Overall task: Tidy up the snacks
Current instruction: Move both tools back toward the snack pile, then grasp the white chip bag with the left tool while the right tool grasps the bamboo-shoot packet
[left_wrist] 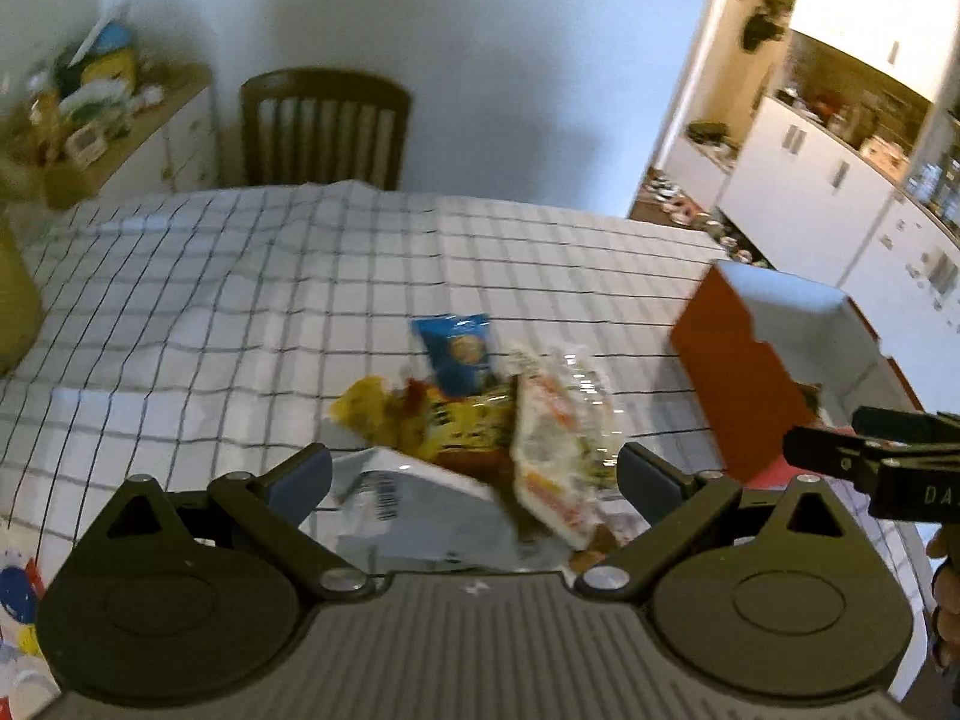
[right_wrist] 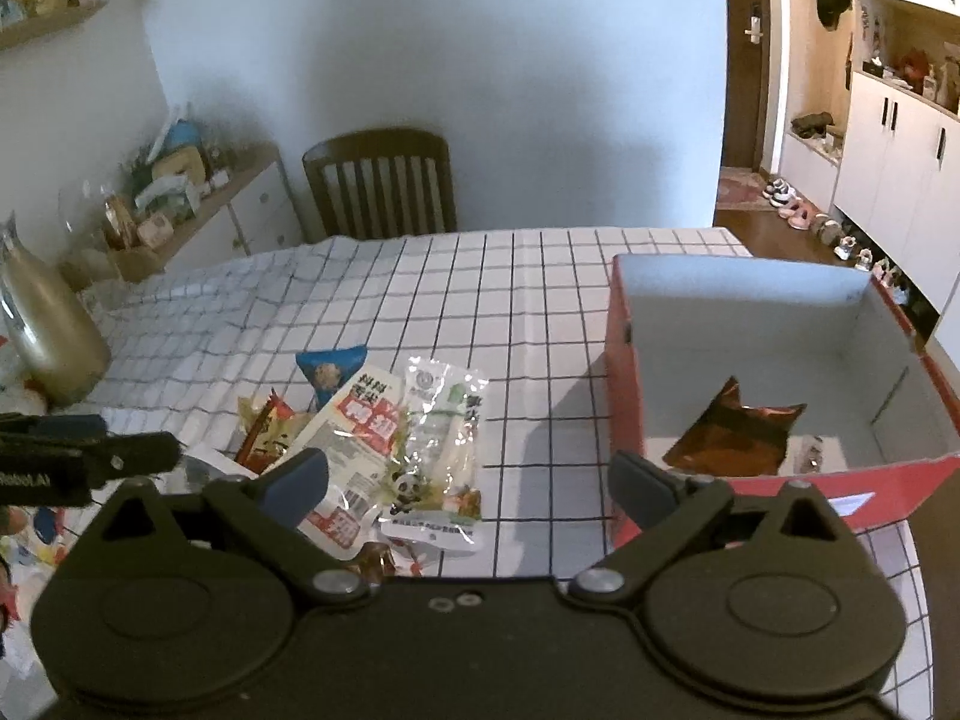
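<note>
Grey packet (left_wrist: 414, 510) blurred, partly hidden.

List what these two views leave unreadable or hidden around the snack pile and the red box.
- Left wrist view: motion blur smears the print on the blue packet and the yellow packet.
- Right wrist view: the red box front wall cuts off a small item beside the brown packet.
- Right wrist view: the right gripper covers the pile's near edge.

Pale wall (right_wrist: 480, 60), wooden chair (right_wrist: 381, 183), white cabinets (right_wrist: 894, 180).
</note>
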Motion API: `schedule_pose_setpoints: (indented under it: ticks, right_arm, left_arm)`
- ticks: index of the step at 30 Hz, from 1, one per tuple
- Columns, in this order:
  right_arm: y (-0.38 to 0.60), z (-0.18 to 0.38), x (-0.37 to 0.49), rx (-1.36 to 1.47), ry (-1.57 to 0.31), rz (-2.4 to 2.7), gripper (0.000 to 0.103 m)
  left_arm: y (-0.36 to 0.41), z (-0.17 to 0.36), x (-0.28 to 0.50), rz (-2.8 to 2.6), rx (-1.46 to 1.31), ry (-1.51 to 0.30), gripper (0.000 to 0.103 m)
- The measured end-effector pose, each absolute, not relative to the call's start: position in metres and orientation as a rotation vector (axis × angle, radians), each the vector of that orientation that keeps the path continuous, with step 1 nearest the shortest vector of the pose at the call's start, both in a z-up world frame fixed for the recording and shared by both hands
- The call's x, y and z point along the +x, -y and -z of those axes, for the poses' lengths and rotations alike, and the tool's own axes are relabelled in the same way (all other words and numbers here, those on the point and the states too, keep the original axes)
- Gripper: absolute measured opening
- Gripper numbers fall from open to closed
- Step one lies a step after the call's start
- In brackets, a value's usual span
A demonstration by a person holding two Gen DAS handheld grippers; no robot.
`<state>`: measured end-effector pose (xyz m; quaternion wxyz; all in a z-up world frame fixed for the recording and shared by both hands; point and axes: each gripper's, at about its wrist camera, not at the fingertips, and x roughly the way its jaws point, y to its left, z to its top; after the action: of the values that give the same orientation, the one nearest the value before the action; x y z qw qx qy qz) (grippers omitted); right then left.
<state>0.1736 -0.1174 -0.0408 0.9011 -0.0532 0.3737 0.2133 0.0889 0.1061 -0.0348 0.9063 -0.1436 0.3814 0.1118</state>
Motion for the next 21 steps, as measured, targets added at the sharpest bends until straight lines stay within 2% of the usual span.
schedule_pose_setpoints:
  ticks: [6,13,21]
  right_arm:
    - [0.097,0.066,0.194,-0.161,-0.822,-0.432,0.092]
    - [0.086,0.084,0.211,-0.189,-0.864,-0.432,0.091]
    - [0.074,0.108,0.236,-0.217,-0.914,-0.434,0.085]
  left_arm:
    - [-0.137,0.067,0.092,-0.291,-0.348,-0.864,0.102]
    - [-0.173,0.09,0.098,-0.341,-0.578,-0.911,0.102]
    - [-0.178,0.112,0.115,-0.385,-0.766,-0.954,0.102]
